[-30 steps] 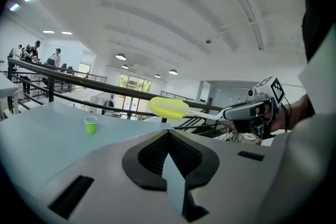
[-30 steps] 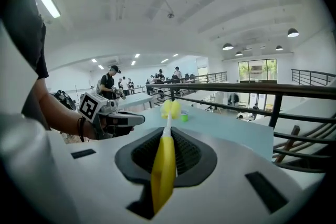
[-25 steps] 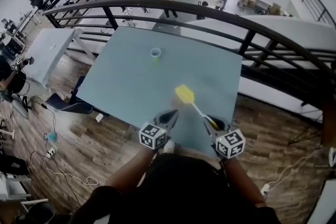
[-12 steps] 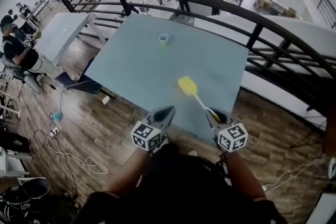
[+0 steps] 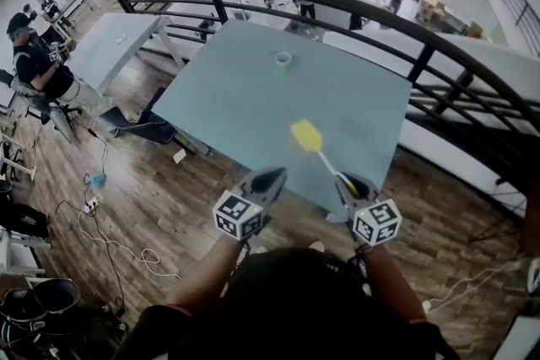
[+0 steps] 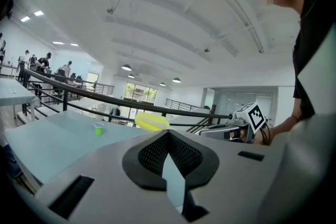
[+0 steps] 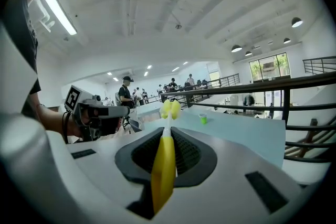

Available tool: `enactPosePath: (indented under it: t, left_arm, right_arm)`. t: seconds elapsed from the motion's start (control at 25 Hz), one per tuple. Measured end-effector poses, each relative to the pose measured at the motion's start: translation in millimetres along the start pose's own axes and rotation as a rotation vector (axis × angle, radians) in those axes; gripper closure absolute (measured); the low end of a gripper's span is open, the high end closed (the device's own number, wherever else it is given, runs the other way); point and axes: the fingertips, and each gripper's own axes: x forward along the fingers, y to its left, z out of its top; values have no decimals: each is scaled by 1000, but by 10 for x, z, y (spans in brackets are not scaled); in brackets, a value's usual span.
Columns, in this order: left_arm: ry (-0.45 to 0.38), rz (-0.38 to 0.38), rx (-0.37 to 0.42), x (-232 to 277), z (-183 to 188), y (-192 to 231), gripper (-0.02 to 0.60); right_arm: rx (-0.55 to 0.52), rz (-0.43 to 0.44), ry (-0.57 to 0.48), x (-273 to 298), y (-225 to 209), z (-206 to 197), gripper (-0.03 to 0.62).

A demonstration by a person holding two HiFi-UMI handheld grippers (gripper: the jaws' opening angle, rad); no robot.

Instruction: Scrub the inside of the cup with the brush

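Observation:
A small green cup (image 5: 283,60) with a pale rim stands upright near the far edge of the light blue table (image 5: 228,114); it also shows as the cup (image 6: 98,129) and the cup (image 7: 202,119) in the gripper views. My right gripper (image 5: 346,181) is shut on the yellow handle of the brush (image 5: 305,135), whose yellow head points over the table toward the cup. In the right gripper view the brush (image 7: 164,165) runs out between the jaws. My left gripper (image 5: 273,175) hangs beside it at the table's near edge, shut and holding nothing.
A black curved railing (image 5: 422,55) runs behind and to the right of the table. A second table (image 5: 114,42) and seated people (image 5: 38,63) are at the left. Cables (image 5: 110,244) lie on the wooden floor. A dark chair (image 5: 139,124) sits under the table's left side.
The head view has swung, so the table sits further right and higher. Both grippers stay side by side at the near edge, brush still held. The cup has not moved on the table.

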Motion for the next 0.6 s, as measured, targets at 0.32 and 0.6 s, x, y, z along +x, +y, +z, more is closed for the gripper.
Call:
enactPosePath:
  t: [0.32,0.6]
  left_arm:
    - [19,-41,0,-638,-54,242,582]
    - [33,-105,7,-1112,-129,298,583]
  right_arm:
    - [4,-31,-13,234,680,-55,551]
    - [5,-79,-19,286,1259,-102,551]
